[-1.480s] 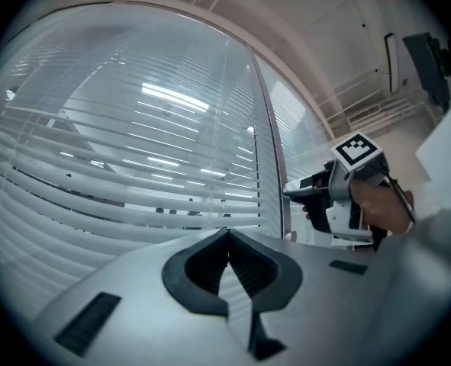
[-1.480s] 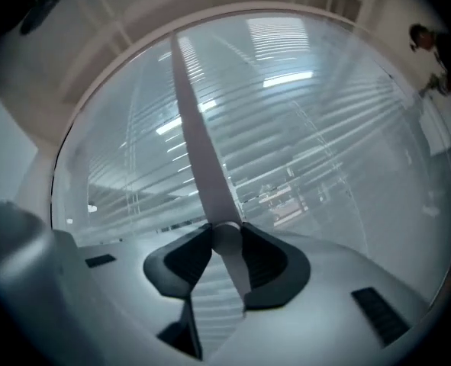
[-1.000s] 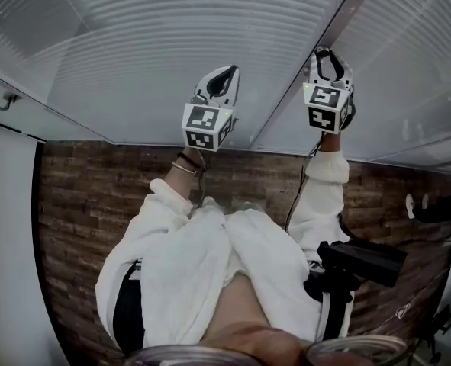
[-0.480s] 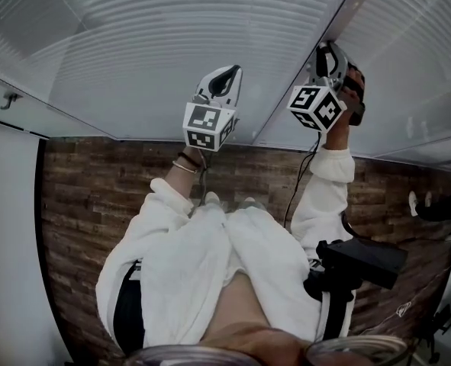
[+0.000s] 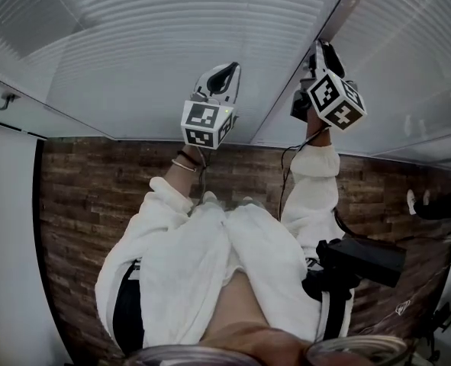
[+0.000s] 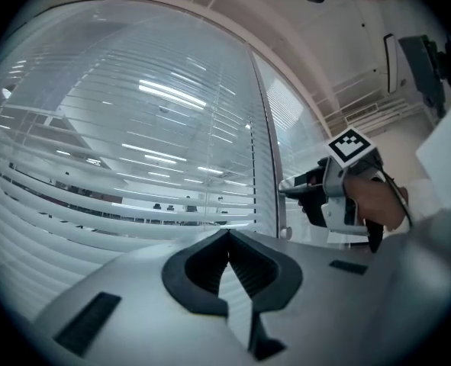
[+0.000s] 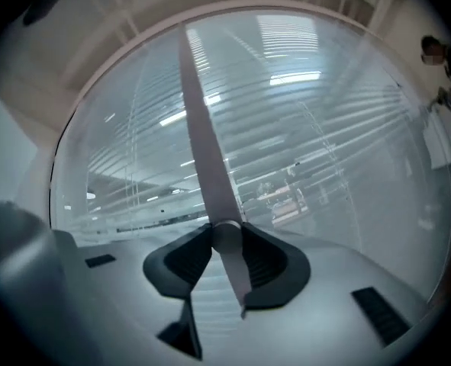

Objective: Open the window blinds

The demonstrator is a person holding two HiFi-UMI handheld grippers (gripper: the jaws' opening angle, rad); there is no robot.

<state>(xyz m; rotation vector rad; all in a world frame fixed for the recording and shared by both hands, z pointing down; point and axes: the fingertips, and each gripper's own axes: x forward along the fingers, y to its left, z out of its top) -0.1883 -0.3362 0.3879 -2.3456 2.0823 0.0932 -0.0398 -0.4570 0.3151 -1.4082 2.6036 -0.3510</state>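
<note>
Moved since 1 s ago: right gripper has rolled at the wrist, so its marker cube now shows as a tilted diamond instead of facing square-on; it sits at the same spot by the dark upright strip between the 2 panes.
Unmoved: left gripper hangs where it was, its marker cube at the same angle.
Right gripper state: jaws clamped on the grey tilt wand, which runs up from between them across the pane; the wand's round collar sits right at the jaw pads.
Left gripper state: jaws pressed together with nothing between them, pointing at the slats and not touching them.
Window blinds: white horizontal slats cover both panes; in the left gripper view, lights and a room beyond show between the slats.
Gripper spacing: near each other, left one lower, apart.
Arms: both white sleeves are raised toward the blinds.
</note>
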